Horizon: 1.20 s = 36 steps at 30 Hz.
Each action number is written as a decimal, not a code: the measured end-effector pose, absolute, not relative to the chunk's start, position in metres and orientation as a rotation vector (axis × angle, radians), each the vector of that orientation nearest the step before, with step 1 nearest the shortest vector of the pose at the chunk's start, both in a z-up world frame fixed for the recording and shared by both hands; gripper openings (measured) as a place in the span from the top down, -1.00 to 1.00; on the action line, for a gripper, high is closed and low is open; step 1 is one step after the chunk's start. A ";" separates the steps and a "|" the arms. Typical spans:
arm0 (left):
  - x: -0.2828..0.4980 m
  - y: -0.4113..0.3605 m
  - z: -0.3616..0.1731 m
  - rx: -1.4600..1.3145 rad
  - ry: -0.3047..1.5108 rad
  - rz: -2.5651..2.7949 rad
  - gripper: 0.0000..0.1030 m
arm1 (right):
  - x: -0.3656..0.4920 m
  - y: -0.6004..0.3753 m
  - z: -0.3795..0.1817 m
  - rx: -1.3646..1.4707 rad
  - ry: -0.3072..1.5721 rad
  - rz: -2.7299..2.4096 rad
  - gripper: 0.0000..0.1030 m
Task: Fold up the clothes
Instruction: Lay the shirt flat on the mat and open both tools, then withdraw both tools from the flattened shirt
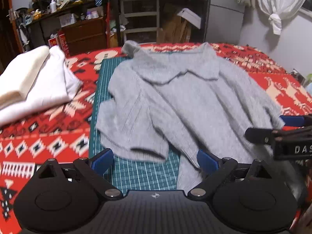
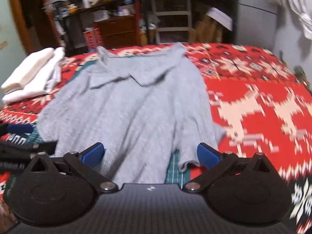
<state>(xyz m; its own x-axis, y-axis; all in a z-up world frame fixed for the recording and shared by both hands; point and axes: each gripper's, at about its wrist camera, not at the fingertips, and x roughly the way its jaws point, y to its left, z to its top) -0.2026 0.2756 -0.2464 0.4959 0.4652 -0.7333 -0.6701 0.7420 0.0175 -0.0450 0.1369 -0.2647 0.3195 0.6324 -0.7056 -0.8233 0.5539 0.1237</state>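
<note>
A fuzzy grey sweater (image 1: 185, 97) lies spread over a green cutting mat (image 1: 136, 173) on the bed, collar at the far end. One sleeve is folded across its front, with the cuff (image 1: 148, 152) near me. My left gripper (image 1: 155, 160) is open just above the near edge, its blue pads wide apart and holding nothing. My right gripper (image 2: 151, 156) is also open over the sweater (image 2: 126, 107), with the hem between the pads and untouched. Each gripper shows at the edge of the other's view: the right gripper (image 1: 273, 126) and the left gripper (image 2: 31, 137).
A red patterned blanket (image 1: 39, 136) covers the bed. A stack of folded white clothes (image 1: 35, 81) sits at the far left of it. Cluttered shelves and drawers (image 1: 136, 19) stand behind the bed, and a knotted white curtain (image 1: 275, 9) hangs at the right.
</note>
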 end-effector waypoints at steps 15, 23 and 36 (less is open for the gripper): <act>-0.218 0.273 -0.260 -0.296 0.695 0.713 -1.00 | -0.067 0.130 -0.279 -0.336 0.708 0.914 -0.99; -0.220 0.272 -0.261 -0.285 0.686 0.706 -1.00 | -0.063 0.131 -0.276 -0.343 0.742 0.902 -0.99; -0.222 0.270 -0.262 -0.274 0.673 0.706 -1.00 | -0.027 0.060 -0.230 -0.209 0.587 0.800 -0.97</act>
<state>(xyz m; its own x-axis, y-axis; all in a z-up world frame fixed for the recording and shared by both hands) -0.2215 0.2704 -0.2619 0.5639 0.5065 -0.6523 -0.6757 0.7371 -0.0118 -0.0269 0.0599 -0.2300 0.5482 0.6136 -0.5682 -0.7263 0.6862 0.0403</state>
